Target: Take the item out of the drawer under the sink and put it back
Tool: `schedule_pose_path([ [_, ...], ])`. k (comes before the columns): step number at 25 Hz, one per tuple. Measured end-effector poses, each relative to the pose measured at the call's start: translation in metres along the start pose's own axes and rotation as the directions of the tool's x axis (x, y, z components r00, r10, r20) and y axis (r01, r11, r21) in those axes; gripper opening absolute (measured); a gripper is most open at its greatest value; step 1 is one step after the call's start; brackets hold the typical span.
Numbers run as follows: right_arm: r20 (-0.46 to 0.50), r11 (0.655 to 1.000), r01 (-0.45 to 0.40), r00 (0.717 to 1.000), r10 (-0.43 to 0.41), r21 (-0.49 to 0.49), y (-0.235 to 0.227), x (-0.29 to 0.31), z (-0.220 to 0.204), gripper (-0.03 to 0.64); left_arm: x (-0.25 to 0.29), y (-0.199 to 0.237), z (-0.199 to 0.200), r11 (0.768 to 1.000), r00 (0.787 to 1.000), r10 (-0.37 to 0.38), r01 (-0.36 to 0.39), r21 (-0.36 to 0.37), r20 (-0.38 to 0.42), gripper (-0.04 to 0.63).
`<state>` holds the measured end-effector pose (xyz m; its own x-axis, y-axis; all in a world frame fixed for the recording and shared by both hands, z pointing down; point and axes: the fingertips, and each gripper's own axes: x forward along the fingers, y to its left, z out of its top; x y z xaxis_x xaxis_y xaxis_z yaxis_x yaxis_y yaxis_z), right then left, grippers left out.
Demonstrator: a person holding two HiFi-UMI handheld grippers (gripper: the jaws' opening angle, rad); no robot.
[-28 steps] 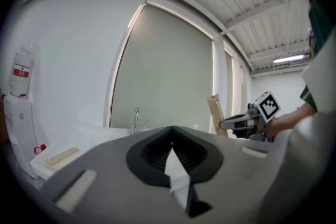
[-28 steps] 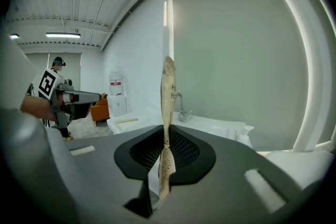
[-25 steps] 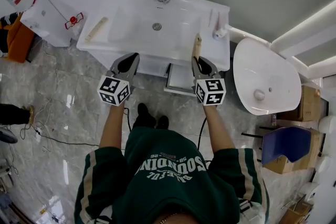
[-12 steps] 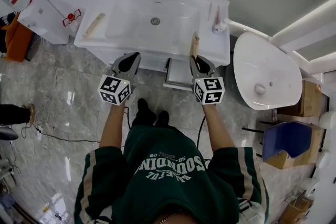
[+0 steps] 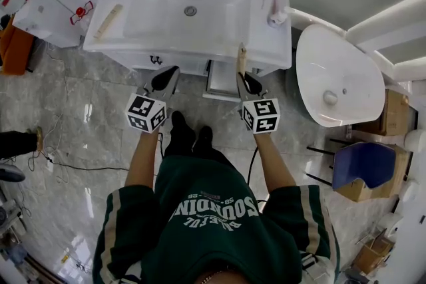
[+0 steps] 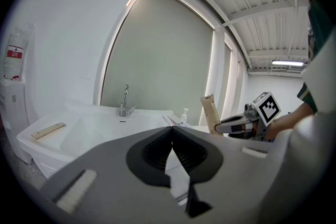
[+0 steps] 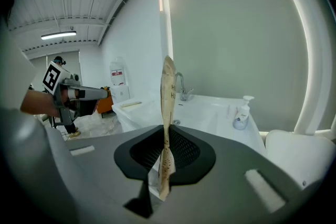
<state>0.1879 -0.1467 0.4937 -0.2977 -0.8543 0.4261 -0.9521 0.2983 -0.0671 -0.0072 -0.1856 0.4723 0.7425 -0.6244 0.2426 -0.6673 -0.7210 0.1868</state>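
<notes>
Left gripper [image 6: 171, 129]: jaws clenched, nothing between | Right gripper [image 7: 165, 132]: grasping flat beige tube [image 7: 168, 86], upright | Tube location: front of sink [image 5: 269, 43], beside open drawer [image 5: 221, 82]

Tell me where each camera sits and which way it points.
Head view: on the person's head, looking down at the sink and open drawer; forearms and green shirt show.
Left gripper view: on the left hand-held gripper, facing the sink; shut jaws show.
Right gripper view: on the right hand-held gripper, facing the sink; its jaws clamp a packet.
Shared: both gripper views see the faucet.
</notes>
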Motion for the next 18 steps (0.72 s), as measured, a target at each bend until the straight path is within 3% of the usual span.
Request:
schedule_pose_path([
  [11,-0.146,0.997,-0.048,0.988,0.039,-0.053,0.003,0.01,-0.07,0.032,0.018,-0.018,-0.053,0.998,0.994,-0.049,0.045,-0.045,-0.098,0.051],
  [18,-0.283,0.986,-0.108,0.957,0.067,-0.13,0.003,0.032,-0.121,0.032,0.022,-0.01,-0.073,0.997,0.99,-0.043,0.034,-0.067,-0.136,0.051],
])
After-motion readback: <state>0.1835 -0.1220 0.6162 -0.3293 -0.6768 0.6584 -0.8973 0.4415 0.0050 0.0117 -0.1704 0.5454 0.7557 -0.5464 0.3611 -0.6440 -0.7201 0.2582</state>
